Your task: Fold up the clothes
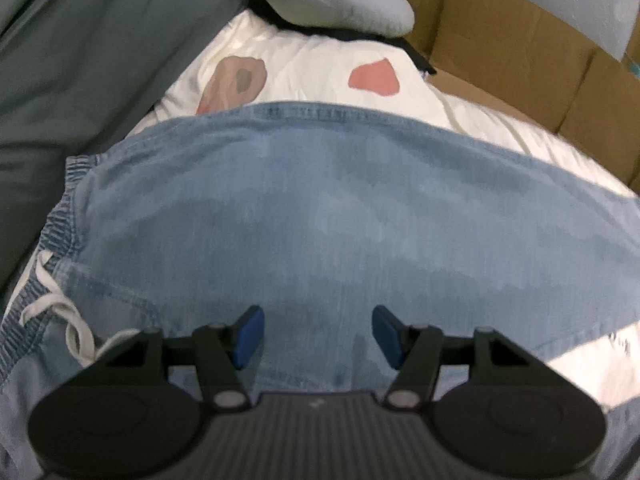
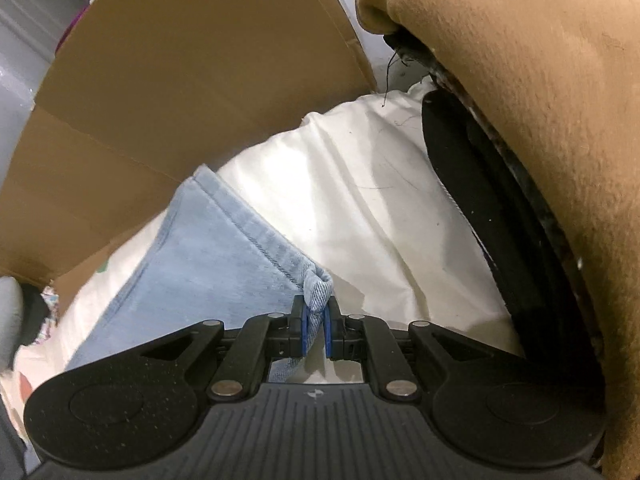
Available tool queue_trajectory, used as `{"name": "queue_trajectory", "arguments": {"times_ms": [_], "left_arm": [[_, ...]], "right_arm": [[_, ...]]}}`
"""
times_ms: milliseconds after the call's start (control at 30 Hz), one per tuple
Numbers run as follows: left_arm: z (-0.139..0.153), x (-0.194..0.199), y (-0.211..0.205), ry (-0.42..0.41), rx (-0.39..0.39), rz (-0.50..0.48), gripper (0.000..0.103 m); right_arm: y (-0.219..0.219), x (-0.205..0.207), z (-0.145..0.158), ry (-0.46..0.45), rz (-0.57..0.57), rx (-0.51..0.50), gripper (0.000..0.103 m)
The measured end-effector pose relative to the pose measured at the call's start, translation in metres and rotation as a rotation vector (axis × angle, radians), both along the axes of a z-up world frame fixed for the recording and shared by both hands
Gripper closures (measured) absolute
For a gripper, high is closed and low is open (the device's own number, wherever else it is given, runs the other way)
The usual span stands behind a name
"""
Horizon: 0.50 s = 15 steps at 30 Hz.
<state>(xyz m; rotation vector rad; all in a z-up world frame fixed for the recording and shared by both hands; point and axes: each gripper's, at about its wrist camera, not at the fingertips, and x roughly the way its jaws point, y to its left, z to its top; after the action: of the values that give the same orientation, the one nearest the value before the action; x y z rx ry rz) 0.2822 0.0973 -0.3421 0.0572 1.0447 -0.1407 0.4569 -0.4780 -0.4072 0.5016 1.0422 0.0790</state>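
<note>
Light blue denim shorts (image 1: 304,208) lie spread on a white quilt (image 1: 312,64) printed with pink and brown shapes. Their elastic waistband and white drawstring (image 1: 60,312) sit at the left. My left gripper (image 1: 318,334) hovers just over the denim, open, with nothing between its blue pads. In the right wrist view, my right gripper (image 2: 317,330) is shut on a bunched corner of the shorts' stitched hem (image 2: 318,290), low over the quilt (image 2: 360,208). The rest of that denim panel (image 2: 200,256) trails left from the pinch.
Cardboard boxes (image 1: 520,68) line the quilt's far side, seen also as a cardboard sheet (image 2: 180,80). A grey-green cushion (image 1: 80,60) rises at left, with a pale blue stuffed item (image 1: 332,4) beyond. A tan fabric mass (image 2: 540,120) over a black edge (image 2: 480,200) crowds the right gripper's right side.
</note>
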Motion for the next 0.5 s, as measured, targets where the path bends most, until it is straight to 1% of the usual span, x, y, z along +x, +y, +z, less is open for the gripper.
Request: {"name": "queue_trajectory", "arguments": {"times_ms": [100, 200, 233, 267, 300, 367, 433, 500], "left_arm": [[-0.002, 0.008, 0.0, -0.014, -0.003, 0.004, 0.04], [-0.007, 0.018, 0.001, -0.028, 0.008, 0.005, 0.04], [-0.009, 0.022, 0.002, -0.032, 0.008, 0.009, 0.04], [-0.009, 0.025, 0.003, -0.041, 0.01, 0.011, 0.04], [-0.01, 0.028, 0.002, -0.054, 0.013, 0.009, 0.04], [-0.01, 0.035, 0.002, -0.079, 0.011, 0.007, 0.04], [-0.009, 0.042, 0.001, -0.102, -0.017, 0.008, 0.04], [-0.011, 0.051, -0.005, -0.117, -0.01, -0.003, 0.04]], "right_arm": [[0.003, 0.0, 0.0, 0.002, -0.017, -0.017, 0.096], [0.007, 0.003, 0.001, 0.028, 0.001, -0.048, 0.093], [0.006, 0.003, 0.003, 0.03, -0.001, -0.052, 0.09], [0.005, 0.003, 0.008, 0.021, 0.004, -0.057, 0.083], [0.005, 0.002, 0.013, 0.004, 0.014, -0.062, 0.08], [0.005, 0.001, 0.023, -0.03, 0.036, -0.071, 0.062], [0.008, 0.002, 0.029, -0.069, 0.076, -0.08, 0.061], [0.013, 0.006, 0.033, -0.1, 0.123, -0.087, 0.06]]}}
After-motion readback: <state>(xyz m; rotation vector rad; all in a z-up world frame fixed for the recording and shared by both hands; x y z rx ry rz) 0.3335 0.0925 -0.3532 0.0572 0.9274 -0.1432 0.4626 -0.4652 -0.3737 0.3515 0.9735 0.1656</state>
